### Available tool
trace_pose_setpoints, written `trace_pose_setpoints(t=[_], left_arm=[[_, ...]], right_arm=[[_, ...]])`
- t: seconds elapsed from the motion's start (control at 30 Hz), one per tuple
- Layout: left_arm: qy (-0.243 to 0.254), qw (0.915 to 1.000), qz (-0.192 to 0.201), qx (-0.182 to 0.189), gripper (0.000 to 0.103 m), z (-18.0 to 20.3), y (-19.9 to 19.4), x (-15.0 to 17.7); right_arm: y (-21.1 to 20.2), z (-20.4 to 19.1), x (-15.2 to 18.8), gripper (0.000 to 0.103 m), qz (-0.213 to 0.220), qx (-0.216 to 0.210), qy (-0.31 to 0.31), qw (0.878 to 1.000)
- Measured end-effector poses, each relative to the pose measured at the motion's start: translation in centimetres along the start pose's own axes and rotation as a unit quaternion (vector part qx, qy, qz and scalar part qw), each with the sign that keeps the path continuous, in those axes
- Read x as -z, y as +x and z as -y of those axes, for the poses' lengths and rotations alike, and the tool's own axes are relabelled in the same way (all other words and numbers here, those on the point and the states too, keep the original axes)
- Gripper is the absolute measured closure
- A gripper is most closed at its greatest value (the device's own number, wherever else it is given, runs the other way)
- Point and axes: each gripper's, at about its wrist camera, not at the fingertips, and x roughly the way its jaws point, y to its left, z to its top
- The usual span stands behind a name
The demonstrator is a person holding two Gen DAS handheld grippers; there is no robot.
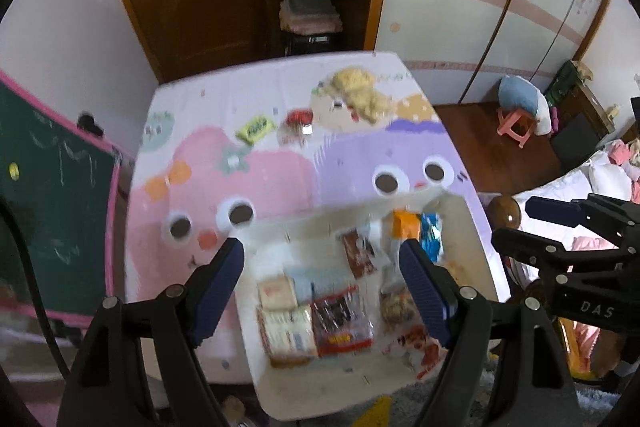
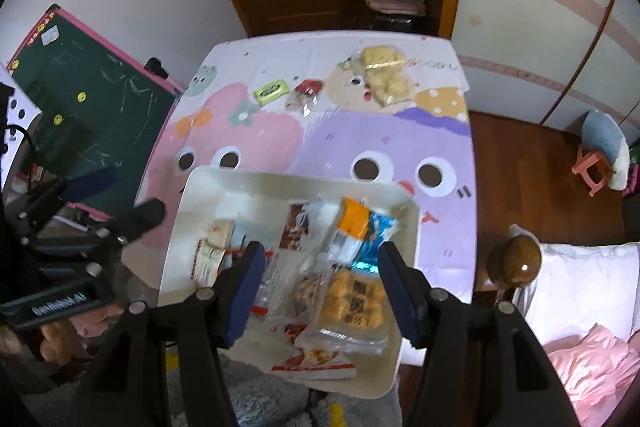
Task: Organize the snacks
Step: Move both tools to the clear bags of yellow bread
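Both the left gripper (image 1: 322, 285) and the right gripper (image 2: 320, 287) hang with jaws spread and empty above a white tray (image 2: 192, 195) of packaged snacks. Farther off on the cartoon tablecloth (image 2: 328, 143) lie a green packet (image 2: 271, 91), a red-labelled packet (image 2: 305, 95) and a bag of yellow puffs (image 2: 385, 73).

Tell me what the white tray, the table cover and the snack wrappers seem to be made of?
Tray: looks like matte white plastic, with a smooth moulded rim. Table cover: probably printed cloth or thin vinyl; cartoon faces, fold lines, edges hanging over. Snack wrappers: glossy clear plastic film, with glare and crinkles, contents showing through.
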Motion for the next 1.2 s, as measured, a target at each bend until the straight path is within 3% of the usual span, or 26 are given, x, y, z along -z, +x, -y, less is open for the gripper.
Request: trace_pose_setpoints(t=[0.17, 0.33, 0.53, 0.6, 0.7, 0.87, 1.03, 1.2], left_arm=[[0.041, 0.998, 0.046, -0.015, 0.022, 0.0, -2.2, -4.9], [0.092, 0.9907, 0.096, -0.03, 0.016, 0.3, -4.1, -11.7], [0.159, 0.9792, 0.118, -0.045, 0.013, 1.8, -2.7, -19.3], [0.18, 0.9765, 0.113, -0.038, 0.013, 2.2, -0.7, -21.8], [0.223, 0.9699, 0.096, 0.008, 0.012, 2.8, 4.1, -25.4], [0.248, 0.967, 0.03, 0.048, 0.012, 3.1, 15.0, -29.4], [0.267, 0.9617, -0.03, 0.053, 0.012, 3.3, 25.1, -30.1], [0.295, 0.9507, -0.073, 0.059, 0.012, 3.7, 31.5, -28.3]], right_arm=[[-1.6, 1.1, -2.6, 0.044, 0.027, 0.021, 0.004, 0.999], [-3.5, 2.2, -6.7, 0.044, 0.057, 0.052, 0.001, 0.997], [-4.6, 4.0, -13.3, 0.037, 0.092, 0.09, -0.006, 0.992], [-3.9, 4.8, -15.6, 0.037, 0.098, 0.089, -0.005, 0.991], [-1.7, 6.2, -18.9, 0.037, 0.096, 0.076, 0.002, 0.992], [6.2, 8.9, -23.1, 0.037, 0.073, 0.066, 0.001, 0.995], [16.3, 11.3, -24.2, 0.037, 0.014, 0.049, 0.0, 0.999], [24.6, 12.3, -22.8, 0.037, -0.04, 0.024, -0.003, 0.999]])
